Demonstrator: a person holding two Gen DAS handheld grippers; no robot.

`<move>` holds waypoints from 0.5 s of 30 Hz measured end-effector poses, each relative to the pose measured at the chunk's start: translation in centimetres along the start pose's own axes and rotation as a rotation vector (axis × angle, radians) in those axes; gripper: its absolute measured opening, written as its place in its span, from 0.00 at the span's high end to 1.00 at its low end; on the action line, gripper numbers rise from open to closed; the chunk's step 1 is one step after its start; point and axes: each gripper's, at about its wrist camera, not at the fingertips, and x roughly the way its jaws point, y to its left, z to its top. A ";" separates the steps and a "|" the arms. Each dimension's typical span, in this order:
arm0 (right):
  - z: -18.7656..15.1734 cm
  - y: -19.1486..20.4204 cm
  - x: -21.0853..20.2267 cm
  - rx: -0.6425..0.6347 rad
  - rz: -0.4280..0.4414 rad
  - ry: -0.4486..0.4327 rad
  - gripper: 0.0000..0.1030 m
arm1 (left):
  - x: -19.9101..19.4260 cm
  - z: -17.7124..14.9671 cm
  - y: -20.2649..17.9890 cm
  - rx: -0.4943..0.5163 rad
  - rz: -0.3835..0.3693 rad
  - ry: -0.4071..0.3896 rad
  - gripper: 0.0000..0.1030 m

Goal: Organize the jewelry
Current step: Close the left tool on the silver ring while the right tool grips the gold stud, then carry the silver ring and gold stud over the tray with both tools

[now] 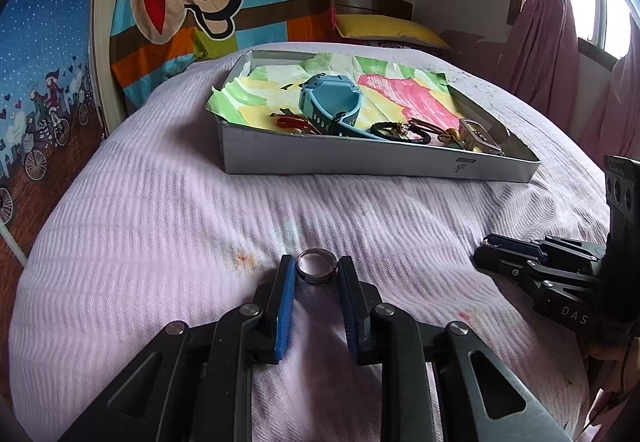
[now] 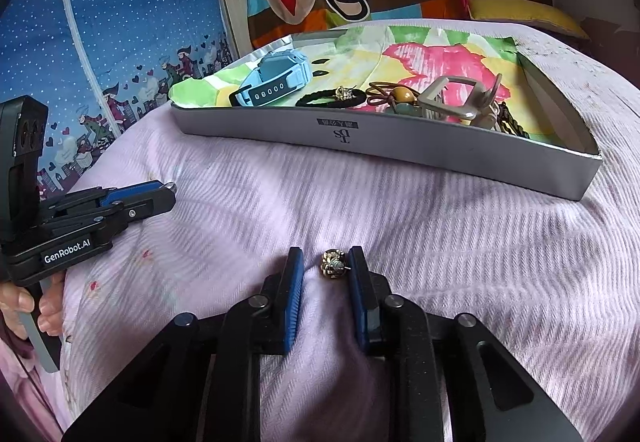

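- Left gripper [image 1: 317, 269]: jaws part open, a silver ring [image 1: 313, 268] between the tips, lying on the bed [image 1: 160, 210]; contact with the pads unclear.
- Right gripper [image 2: 327, 263]: jaws part open around a small gold earring [image 2: 333, 263] on the bed, its post touching the right pad.
- Grey tray [image 2: 400, 154] beyond holds a blue watch [image 2: 276, 80], hair ties, clips.

Soft daylight, sharp, fisheye-bent edges
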 end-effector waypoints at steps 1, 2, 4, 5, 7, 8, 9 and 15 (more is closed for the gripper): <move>0.0 0.0 0.0 0.000 0.000 -0.001 0.84 | -0.1 -0.1 0.0 0.002 -0.008 -0.001 0.80; 0.0 0.0 -0.1 -0.001 0.002 -0.003 0.85 | -0.1 -0.1 -0.1 0.005 -0.014 -0.003 0.80; -0.1 0.1 -0.1 -0.003 0.010 -0.005 0.87 | -0.2 -0.2 -0.3 0.013 -0.024 -0.006 0.80; -0.1 0.1 -0.1 -0.004 0.011 -0.007 0.88 | -0.3 -0.2 -0.4 0.019 -0.028 -0.008 0.80; -0.2 0.1 -0.2 -0.007 0.016 -0.010 0.88 | -0.4 -0.4 -0.6 0.030 -0.035 -0.014 0.80; -0.2 0.1 -0.2 -0.007 0.018 -0.012 0.88 | -0.5 -0.4 -0.7 0.036 -0.035 -0.018 0.80; -0.2 0.1 -0.3 -0.008 0.022 -0.014 0.88 | -0.6 -0.5 -0.8 0.042 -0.036 -0.023 0.80; -0.4 0.6 -1.1 -0.027 0.037 -0.055 0.89 | -1.3 -0.8 -1.7 0.081 -0.047 -0.049 0.80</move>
